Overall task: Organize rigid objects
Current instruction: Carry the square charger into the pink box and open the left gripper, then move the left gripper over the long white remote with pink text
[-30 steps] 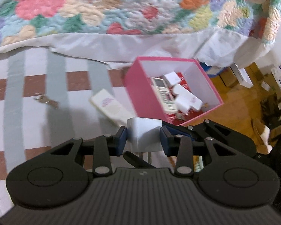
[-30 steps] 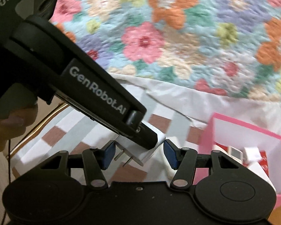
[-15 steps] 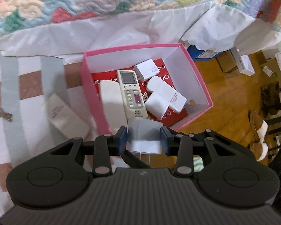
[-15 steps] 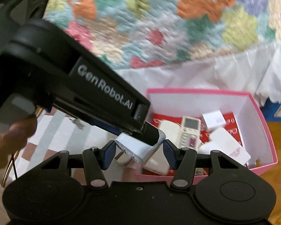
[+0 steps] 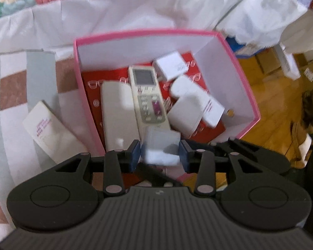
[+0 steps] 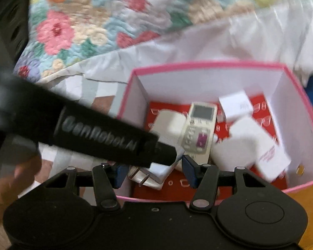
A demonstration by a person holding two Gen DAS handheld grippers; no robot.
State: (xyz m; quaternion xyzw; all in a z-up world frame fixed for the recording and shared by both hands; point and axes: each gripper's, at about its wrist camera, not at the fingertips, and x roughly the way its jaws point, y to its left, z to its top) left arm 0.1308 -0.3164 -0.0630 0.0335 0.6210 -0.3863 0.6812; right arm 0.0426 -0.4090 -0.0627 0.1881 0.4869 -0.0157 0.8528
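While the left claw [image 5: 159, 153] hangs over the pink box [image 5: 235, 62], jaws opening around the white plug [image 5: 160, 145], right claw [image 6: 152, 174] sits half open, empty — remote [image 5: 148, 95] already boxed; white packet [image 5: 50, 131] on the bed left.

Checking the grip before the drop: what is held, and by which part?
The left claw holds the white plug adapter by its two side faces, jaws opening; the right claw grips nothing.

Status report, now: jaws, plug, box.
Left gripper opening around white plug adapter, over pink box. Right gripper open, empty. Box crowded; remote beneath.
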